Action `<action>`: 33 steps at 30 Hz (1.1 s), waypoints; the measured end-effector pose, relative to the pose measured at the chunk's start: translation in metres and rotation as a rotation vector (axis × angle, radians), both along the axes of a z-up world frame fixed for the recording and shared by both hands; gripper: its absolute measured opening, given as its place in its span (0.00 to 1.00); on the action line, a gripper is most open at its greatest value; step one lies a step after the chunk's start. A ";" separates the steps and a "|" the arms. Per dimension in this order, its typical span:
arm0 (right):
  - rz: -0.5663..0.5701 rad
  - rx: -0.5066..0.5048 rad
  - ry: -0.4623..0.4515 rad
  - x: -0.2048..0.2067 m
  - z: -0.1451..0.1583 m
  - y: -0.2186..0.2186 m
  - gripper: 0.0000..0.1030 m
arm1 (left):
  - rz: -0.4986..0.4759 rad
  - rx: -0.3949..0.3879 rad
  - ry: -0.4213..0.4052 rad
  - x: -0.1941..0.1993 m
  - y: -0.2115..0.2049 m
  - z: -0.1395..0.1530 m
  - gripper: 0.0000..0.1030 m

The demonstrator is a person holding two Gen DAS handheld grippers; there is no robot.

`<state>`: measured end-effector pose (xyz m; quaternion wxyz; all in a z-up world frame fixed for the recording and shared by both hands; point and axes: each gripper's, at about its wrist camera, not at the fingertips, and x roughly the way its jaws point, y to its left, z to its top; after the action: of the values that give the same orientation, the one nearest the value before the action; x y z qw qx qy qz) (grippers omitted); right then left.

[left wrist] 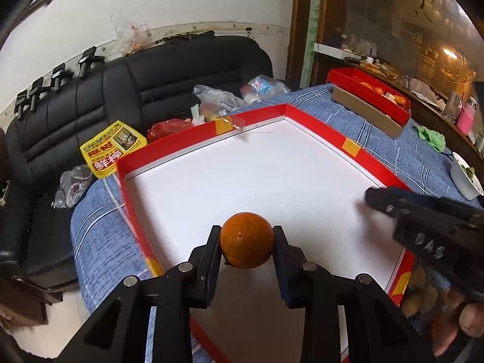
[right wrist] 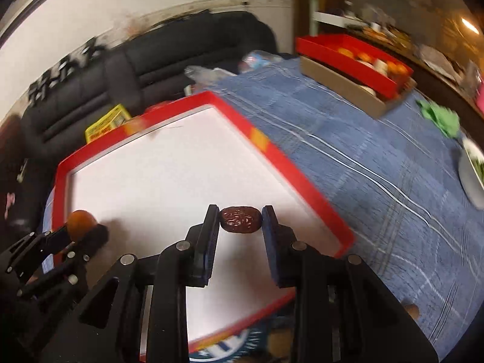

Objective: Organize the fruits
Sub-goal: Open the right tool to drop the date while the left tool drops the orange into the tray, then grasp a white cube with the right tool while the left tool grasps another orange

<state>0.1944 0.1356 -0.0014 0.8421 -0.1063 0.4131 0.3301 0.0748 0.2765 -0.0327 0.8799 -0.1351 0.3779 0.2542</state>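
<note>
Left wrist: left gripper (left wrist: pixel 246 243) jaws pinching orange (left wrist: pixel 246 240) | right wrist only: right gripper (right wrist: pixel 240 219) jaws pinching dried date (right wrist: pixel 240 219)

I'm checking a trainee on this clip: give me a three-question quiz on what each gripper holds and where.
1. True or false: the left gripper is shut on an orange.
2. The right gripper holds: A) a green cloth, B) a dark wrinkled fruit, C) nothing.
3. Fill in: both grippers are over the white floor of the red ____.

Key: 1 true; 2 B; 3 tray.
</note>
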 end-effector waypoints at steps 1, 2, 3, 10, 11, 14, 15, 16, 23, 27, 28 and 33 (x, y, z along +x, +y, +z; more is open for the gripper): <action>0.016 0.001 0.019 0.000 -0.003 0.003 0.28 | 0.003 -0.005 0.002 -0.002 -0.001 0.001 0.30; 0.022 -0.003 0.041 0.000 -0.007 0.004 0.28 | 0.003 -0.009 0.003 -0.005 -0.001 0.001 0.30; 0.018 -0.012 0.063 0.000 -0.011 0.003 0.33 | 0.002 -0.012 0.004 -0.008 -0.001 0.002 0.30; -0.032 0.091 0.035 -0.025 0.006 -0.050 0.83 | 0.019 -0.026 -0.016 -0.025 -0.015 0.013 0.67; -0.042 0.102 0.024 -0.031 0.010 -0.060 0.83 | 0.017 -0.024 -0.022 -0.028 -0.018 0.016 0.67; -0.082 0.140 -0.030 -0.052 0.024 -0.105 0.83 | 0.015 -0.015 -0.077 -0.044 -0.035 0.030 0.68; -0.102 0.146 -0.052 -0.060 0.027 -0.124 0.83 | 0.004 -0.007 -0.111 -0.051 -0.044 0.035 0.68; -0.131 0.148 -0.074 -0.068 0.030 -0.144 0.83 | -0.012 0.006 -0.151 -0.058 -0.056 0.040 0.68; -0.419 0.104 -0.089 -0.100 0.015 -0.281 0.83 | -0.298 0.005 -0.187 -0.065 -0.150 0.033 0.68; -0.478 0.076 -0.050 -0.111 -0.002 -0.318 0.83 | -0.425 0.002 -0.108 -0.055 -0.192 0.012 0.68; -0.471 0.074 -0.042 -0.113 -0.005 -0.322 0.83 | -0.435 0.000 -0.095 -0.053 -0.196 0.009 0.68; -0.405 0.040 -0.030 -0.108 -0.013 -0.312 0.73 | -0.463 -0.023 -0.036 -0.047 -0.207 -0.003 0.68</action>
<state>0.0861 -0.1769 -0.0141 0.8993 -0.0091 0.4069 0.1604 0.0277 0.0693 -0.0358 0.9197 -0.0593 0.3861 0.0385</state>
